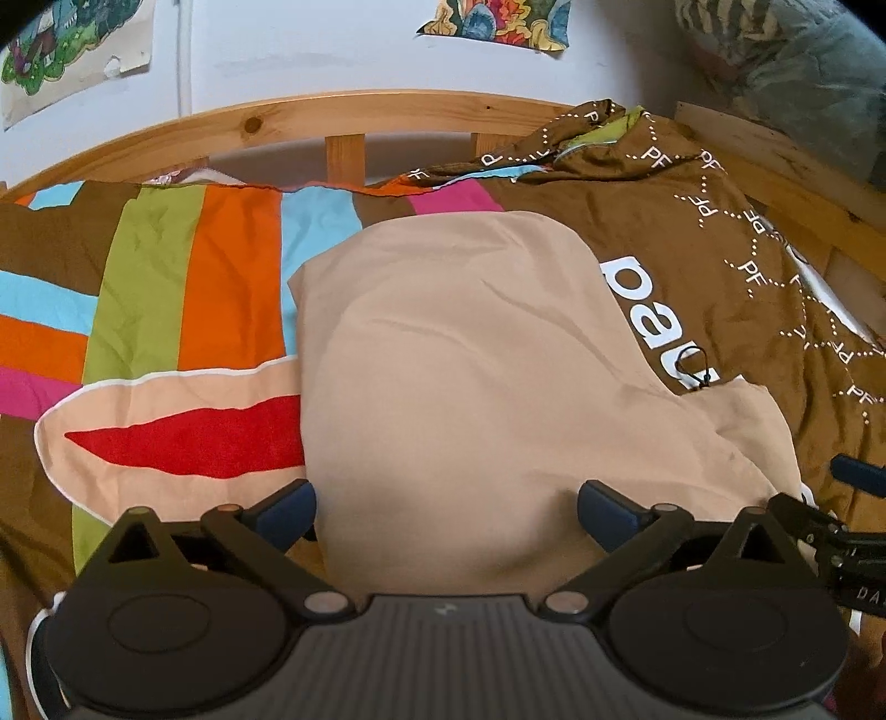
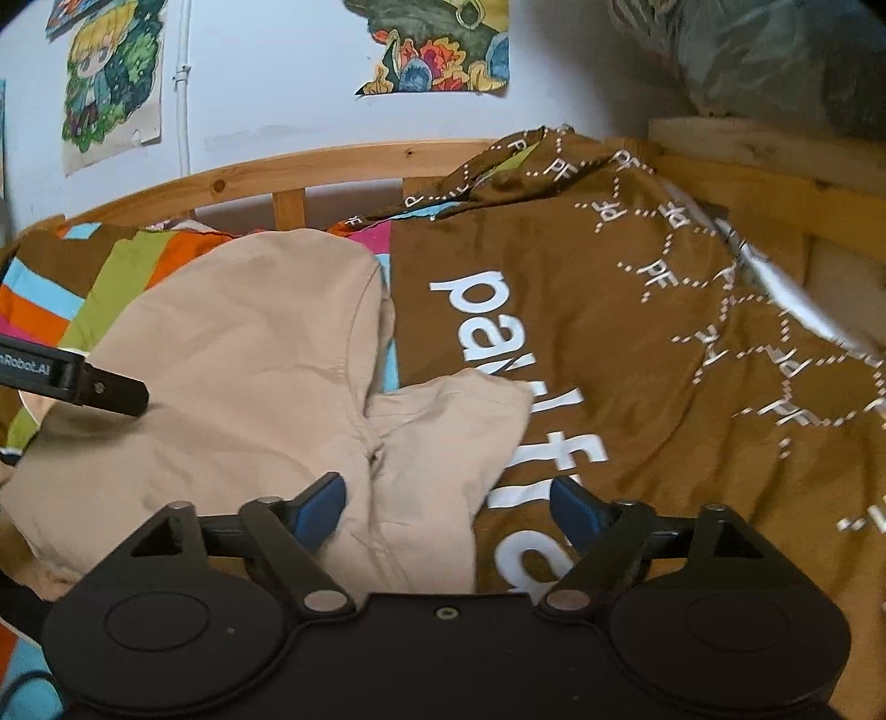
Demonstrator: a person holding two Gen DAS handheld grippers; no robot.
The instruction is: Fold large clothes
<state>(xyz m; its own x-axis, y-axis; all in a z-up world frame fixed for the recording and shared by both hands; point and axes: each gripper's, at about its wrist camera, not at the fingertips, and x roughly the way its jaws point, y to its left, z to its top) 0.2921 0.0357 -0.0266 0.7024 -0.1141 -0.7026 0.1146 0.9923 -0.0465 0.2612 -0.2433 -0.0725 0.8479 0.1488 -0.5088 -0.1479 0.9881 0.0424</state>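
A beige garment lies folded on the bed, one flap spread toward the right. In the left wrist view my left gripper hangs over its near edge, open, with the blue pads wide apart and the cloth below them, not pinched. Seen from the right wrist, my right gripper is open too, above the flap's near right corner, and its pads touch no cloth. The left gripper's finger reaches into that view from the left, over the garment.
A brown bedspread with white lettering covers the bed's right side. A striped multicolour cover lies at the left. The wooden bed rail runs along the back under a wall with posters. Grey bedding is piled at top right.
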